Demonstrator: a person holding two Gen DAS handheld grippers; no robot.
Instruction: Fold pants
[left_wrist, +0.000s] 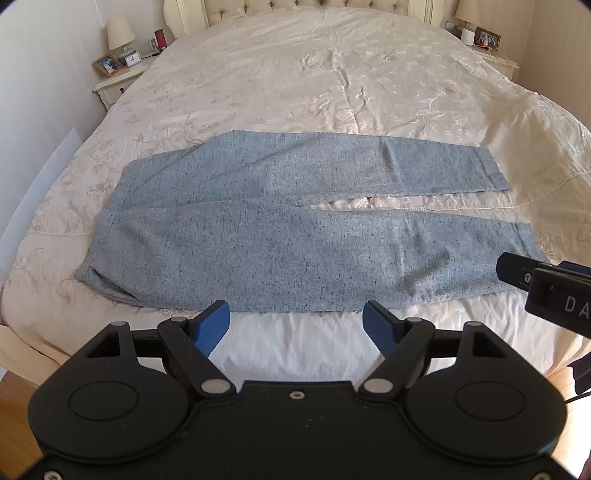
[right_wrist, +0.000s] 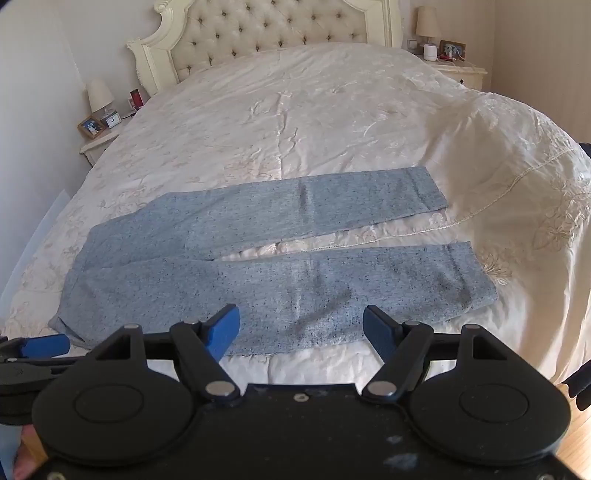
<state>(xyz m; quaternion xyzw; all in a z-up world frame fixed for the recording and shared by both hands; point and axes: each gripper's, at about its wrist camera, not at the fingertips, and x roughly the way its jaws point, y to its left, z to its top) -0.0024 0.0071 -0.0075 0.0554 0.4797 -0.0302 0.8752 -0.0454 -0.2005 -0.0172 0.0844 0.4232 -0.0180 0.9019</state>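
Observation:
Light blue speckled pants (left_wrist: 258, 229) lie flat across the cream bedspread, waist at the left, both legs running right with a narrow gap between them. They show the same way in the right wrist view (right_wrist: 280, 273). My left gripper (left_wrist: 296, 325) is open and empty, just short of the near leg's front edge, towards the waist half. My right gripper (right_wrist: 301, 332) is open and empty, just short of the same edge, further towards the cuffs. The right gripper's body shows at the right edge of the left wrist view (left_wrist: 546, 288).
The bed (right_wrist: 332, 110) has a tufted headboard (right_wrist: 266, 33) at the far end. Nightstands with lamps and photo frames stand on the left (left_wrist: 114, 77) and on the right (right_wrist: 458, 70). Wooden floor (left_wrist: 14, 391) shows below the bed's near edge.

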